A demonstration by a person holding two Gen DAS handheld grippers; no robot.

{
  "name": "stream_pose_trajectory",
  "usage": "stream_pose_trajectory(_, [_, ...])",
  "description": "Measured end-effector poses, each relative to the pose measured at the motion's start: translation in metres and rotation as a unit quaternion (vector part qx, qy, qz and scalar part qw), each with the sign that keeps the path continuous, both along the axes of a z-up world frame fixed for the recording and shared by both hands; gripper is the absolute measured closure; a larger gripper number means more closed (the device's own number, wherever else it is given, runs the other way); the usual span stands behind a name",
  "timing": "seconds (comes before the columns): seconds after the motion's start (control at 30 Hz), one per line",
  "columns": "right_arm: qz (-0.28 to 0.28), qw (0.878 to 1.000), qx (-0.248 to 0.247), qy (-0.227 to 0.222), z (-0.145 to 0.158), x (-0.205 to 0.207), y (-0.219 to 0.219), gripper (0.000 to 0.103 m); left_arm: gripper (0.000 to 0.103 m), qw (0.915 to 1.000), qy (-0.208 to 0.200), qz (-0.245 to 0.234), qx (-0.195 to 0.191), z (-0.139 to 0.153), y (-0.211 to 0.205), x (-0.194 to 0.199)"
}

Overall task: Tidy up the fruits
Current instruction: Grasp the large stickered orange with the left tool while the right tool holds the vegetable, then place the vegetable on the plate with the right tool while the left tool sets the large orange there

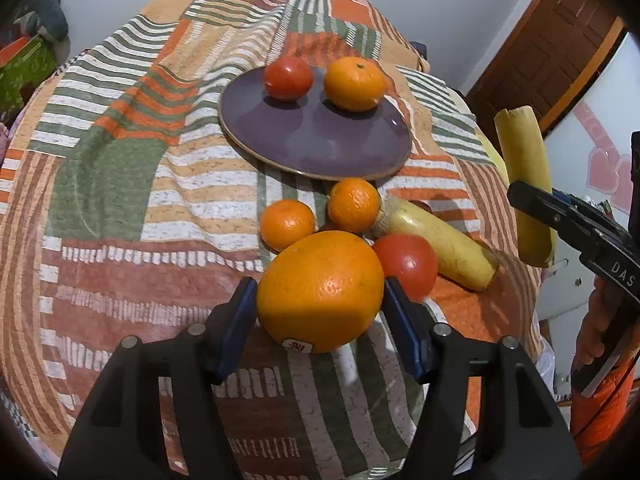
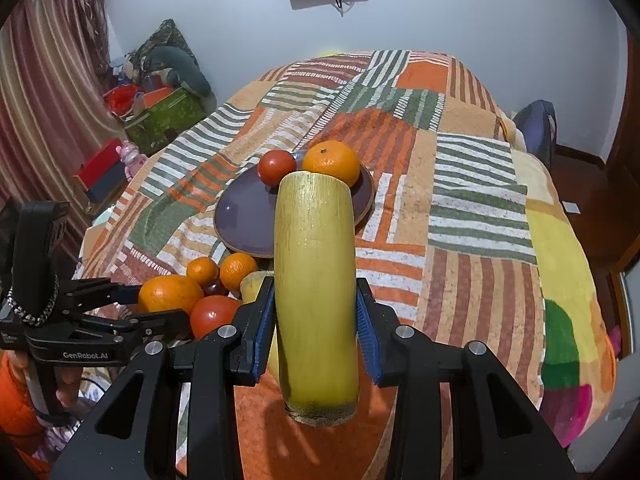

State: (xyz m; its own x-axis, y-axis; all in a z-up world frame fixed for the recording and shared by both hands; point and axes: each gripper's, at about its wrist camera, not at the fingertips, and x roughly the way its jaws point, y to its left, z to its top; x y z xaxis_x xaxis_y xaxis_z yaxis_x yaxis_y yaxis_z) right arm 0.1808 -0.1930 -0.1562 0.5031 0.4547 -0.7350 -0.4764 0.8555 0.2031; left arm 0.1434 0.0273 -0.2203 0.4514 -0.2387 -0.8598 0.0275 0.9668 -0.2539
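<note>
My left gripper [image 1: 319, 286] is shut on a large orange [image 1: 320, 300] low over the patterned cloth, its blue pads against both sides. Right behind it lie a tomato [image 1: 406, 264], two small mandarins [image 1: 287, 224] and a yellow stalk piece [image 1: 440, 244]. Farther back, a purple plate [image 1: 320, 144] carries another tomato [image 1: 288, 77] and an orange [image 1: 354, 83]. My right gripper [image 2: 316, 304] is shut on a second yellow stalk piece [image 2: 316, 260], holding it upright above the cloth to the right of the fruit pile.
The striped cloth [image 2: 472, 208] covers a rounded table whose edges fall away on all sides. Boxes and soft toys [image 2: 160, 112] stand by the curtain at the left. A wooden door [image 1: 560, 52] is at the right. A hand [image 1: 600, 320] holds the right gripper's handle.
</note>
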Motion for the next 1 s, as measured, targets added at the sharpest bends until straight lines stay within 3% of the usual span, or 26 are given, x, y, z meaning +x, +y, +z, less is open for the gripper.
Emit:
stream_pose_trajectory(0.6, [0.033,0.999,-0.016,-0.030,0.008,0.038,0.036,0.069,0.040,0.9975,-0.063,0.029,0.013,0.045,0.032,0.036])
stream_pose_trajectory(1.0, [0.074,0.996,-0.042,-0.027,-0.006,0.070,0.069,0.069,0.040,0.9972,-0.067,0.016,0.028,0.037,0.029,0.081])
